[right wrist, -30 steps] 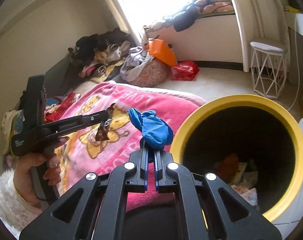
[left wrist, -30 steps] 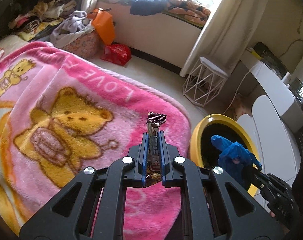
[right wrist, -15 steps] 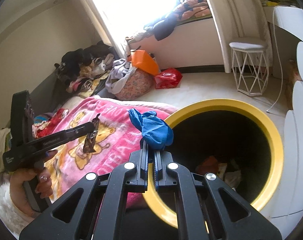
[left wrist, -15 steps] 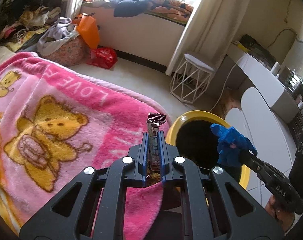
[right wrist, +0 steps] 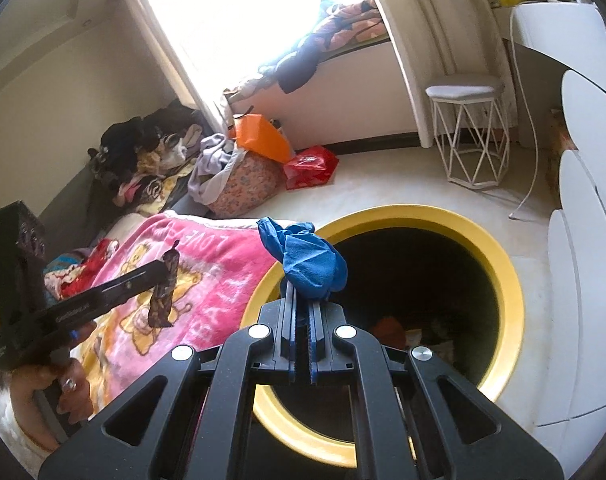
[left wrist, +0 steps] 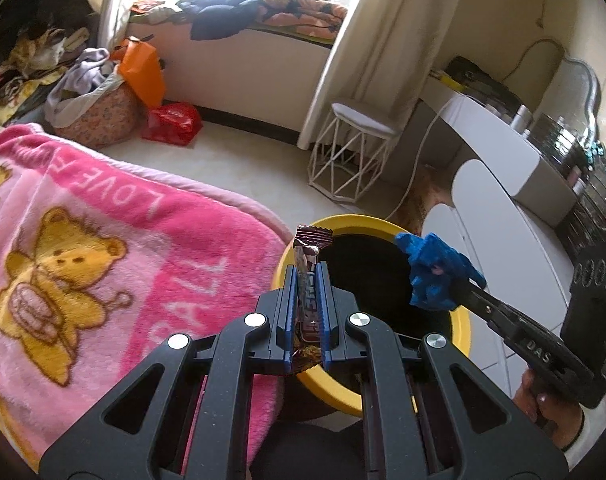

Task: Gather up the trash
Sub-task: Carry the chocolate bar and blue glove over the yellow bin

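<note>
My left gripper (left wrist: 307,276) is shut on a brown snack wrapper (left wrist: 309,256) and holds it over the near left rim of a yellow bin (left wrist: 461,328). It also shows in the right wrist view (right wrist: 165,276) with the wrapper (right wrist: 163,300) over the pink blanket. My right gripper (right wrist: 301,300) is shut on a crumpled blue glove (right wrist: 307,256), held above the yellow bin (right wrist: 507,292), near its left rim. The glove also shows in the left wrist view (left wrist: 435,272), over the bin's opening. Some trash lies inside the bin.
A pink teddy-bear blanket (left wrist: 83,248) covers the bed left of the bin. A white wire stool (left wrist: 355,152), a red bag (left wrist: 171,122), an orange bag (left wrist: 141,70) and a laundry basket (left wrist: 99,112) stand on the floor. White furniture (right wrist: 583,280) is to the right.
Both grippers have moved right, toward the bin. The wrapper has gone from over the blanket to the bin's rim, and the glove sits further over the opening.
</note>
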{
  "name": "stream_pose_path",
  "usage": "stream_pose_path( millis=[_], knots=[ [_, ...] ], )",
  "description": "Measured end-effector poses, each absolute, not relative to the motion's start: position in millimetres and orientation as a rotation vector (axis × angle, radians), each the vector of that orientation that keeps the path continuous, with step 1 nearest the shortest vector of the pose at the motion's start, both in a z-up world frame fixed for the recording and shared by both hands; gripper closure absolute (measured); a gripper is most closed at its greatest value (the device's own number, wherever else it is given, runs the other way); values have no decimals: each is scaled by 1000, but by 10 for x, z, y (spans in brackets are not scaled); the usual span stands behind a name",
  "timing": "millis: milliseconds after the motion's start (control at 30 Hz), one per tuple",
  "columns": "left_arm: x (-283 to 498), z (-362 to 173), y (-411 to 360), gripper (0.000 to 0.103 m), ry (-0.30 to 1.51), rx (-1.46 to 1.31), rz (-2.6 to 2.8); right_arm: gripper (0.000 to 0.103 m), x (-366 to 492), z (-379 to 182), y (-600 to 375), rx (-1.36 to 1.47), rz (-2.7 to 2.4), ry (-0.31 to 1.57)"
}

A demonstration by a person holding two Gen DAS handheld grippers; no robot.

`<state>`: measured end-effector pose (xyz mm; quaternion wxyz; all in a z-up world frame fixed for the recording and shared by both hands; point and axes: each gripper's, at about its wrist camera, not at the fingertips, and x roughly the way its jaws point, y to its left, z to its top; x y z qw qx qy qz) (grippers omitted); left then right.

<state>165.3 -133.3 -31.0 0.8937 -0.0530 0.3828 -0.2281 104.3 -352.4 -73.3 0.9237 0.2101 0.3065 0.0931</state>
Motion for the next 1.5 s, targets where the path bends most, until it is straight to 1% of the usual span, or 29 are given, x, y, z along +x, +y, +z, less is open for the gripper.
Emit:
stream_pose_path(
  millis=[767, 1133, 1233, 1500],
  knots=[
    [1496, -410, -1932, 97, 798, -27, -629, 98, 1018, -886, -4016, 502, 31, 633],
    [1487, -593, -2094, 97, 822, 8, -668, 98, 1114, -1006, -4031, 502, 15, 686],
    [1502, -649, -2131, 97, 831, 15, -678, 96, 1149, -1037, -4029, 501, 13, 703],
    [1598, -820, -2223, 96, 879, 25, -677, 96, 1202, -1076, -4046, 507, 12, 725]
  ],
)
